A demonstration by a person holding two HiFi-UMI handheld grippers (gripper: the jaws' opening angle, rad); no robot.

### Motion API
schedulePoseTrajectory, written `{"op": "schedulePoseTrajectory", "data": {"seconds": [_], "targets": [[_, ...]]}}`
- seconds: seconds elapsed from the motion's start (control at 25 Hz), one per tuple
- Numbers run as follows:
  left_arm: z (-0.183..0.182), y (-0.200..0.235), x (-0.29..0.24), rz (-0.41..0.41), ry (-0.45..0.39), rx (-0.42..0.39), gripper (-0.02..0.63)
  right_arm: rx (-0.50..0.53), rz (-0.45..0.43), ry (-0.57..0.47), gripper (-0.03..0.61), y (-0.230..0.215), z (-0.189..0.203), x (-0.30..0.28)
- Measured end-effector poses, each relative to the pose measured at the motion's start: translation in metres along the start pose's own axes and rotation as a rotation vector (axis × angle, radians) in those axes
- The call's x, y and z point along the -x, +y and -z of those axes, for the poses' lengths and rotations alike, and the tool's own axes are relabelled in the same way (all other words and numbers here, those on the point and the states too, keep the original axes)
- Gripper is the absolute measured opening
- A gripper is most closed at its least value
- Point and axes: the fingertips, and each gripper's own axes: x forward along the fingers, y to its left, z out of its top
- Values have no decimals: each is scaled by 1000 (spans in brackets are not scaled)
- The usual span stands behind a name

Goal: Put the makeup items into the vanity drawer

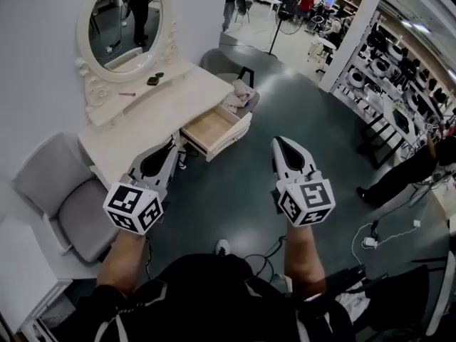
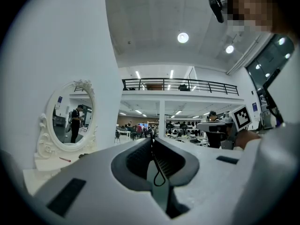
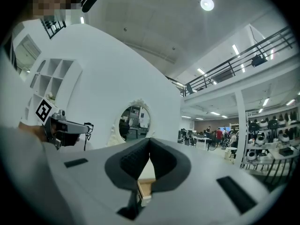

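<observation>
Nearest, the left tongs and the right tongs are held level and side by side over the floor. Each has its jaws closed tip to tip, with nothing gripped. Just beyond the left tongs, the wooden drawer stands pulled open from the white bench. Farther back, the dark makeup items and a thin reddish stick lie on the bench's raised shelf, below the oval mirror.
</observation>
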Motion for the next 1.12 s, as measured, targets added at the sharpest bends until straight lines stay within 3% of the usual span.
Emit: {"op": "schedulePoseTrajectory", "data": {"seconds": [0.4,0.52,0.68,0.88,1.12], "targets": [[-2,-1,-97,-17,35,-42,23,-52,-35,-19,5,-83,20,-54],[-4,-17,-127,2,23,-27,23,-51,-40,2,5,-110,33,-60],[-4,-35,-166,19,26,-72,23,-69,-45,-13,5,-144,42,-64],[20,-32,-202,-2,61,-41,23,-55,-72,13,5,-171,61,-75],[24,-15,-229,-8,65,-41,23,-75,-85,3,5,-186,69,-98]]}}
